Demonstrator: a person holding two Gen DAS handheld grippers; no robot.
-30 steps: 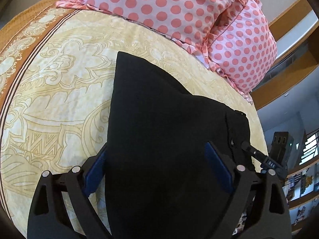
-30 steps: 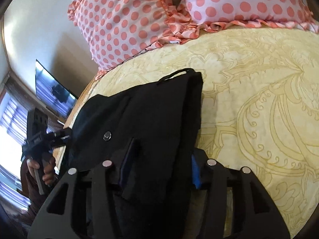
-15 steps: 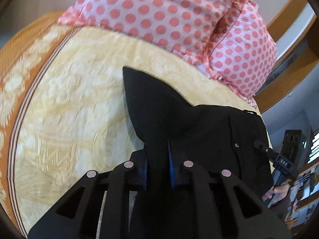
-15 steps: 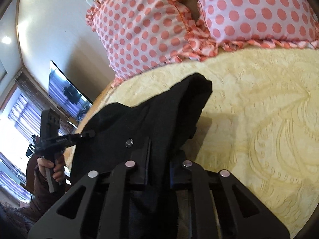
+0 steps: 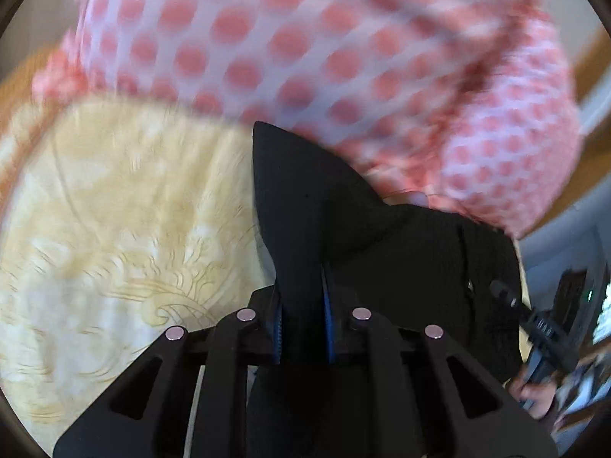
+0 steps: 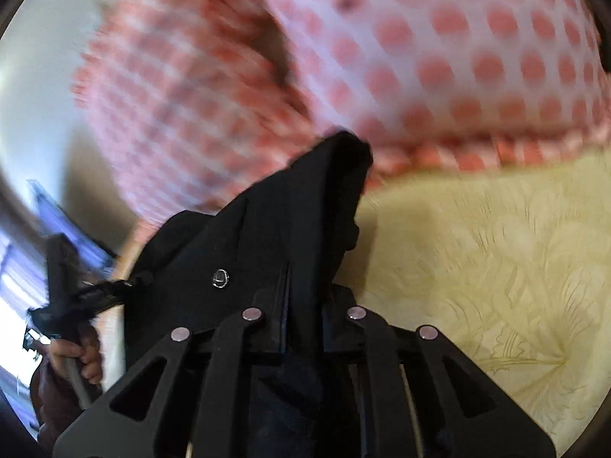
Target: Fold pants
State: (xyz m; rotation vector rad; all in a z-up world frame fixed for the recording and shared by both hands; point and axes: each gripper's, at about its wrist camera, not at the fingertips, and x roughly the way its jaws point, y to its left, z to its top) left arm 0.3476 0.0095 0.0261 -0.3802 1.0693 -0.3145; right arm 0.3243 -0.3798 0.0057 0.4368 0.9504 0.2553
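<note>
Black pants [image 5: 343,229] hang between both grippers above a yellow patterned bedspread [image 5: 114,210]. My left gripper [image 5: 301,305] is shut on one corner of the pants, with cloth pinched between its blue pads. My right gripper [image 6: 303,297] is shut on the other corner of the pants [image 6: 267,244]; a metal button [image 6: 220,278] shows near it. Each gripper shows at the edge of the other's view: the right one [image 5: 542,324] and the left one [image 6: 72,297].
Pink pillows with red polka dots [image 5: 324,57] lie close ahead at the head of the bed, also in the right wrist view [image 6: 420,57]. A wooden headboard [image 5: 595,57] is at the right. A dark screen [image 6: 65,221] hangs on the wall at the left.
Both grippers closed on the pants, lifted them off the bedspread and moved toward the pillows. The views are now blurred by motion.
</note>
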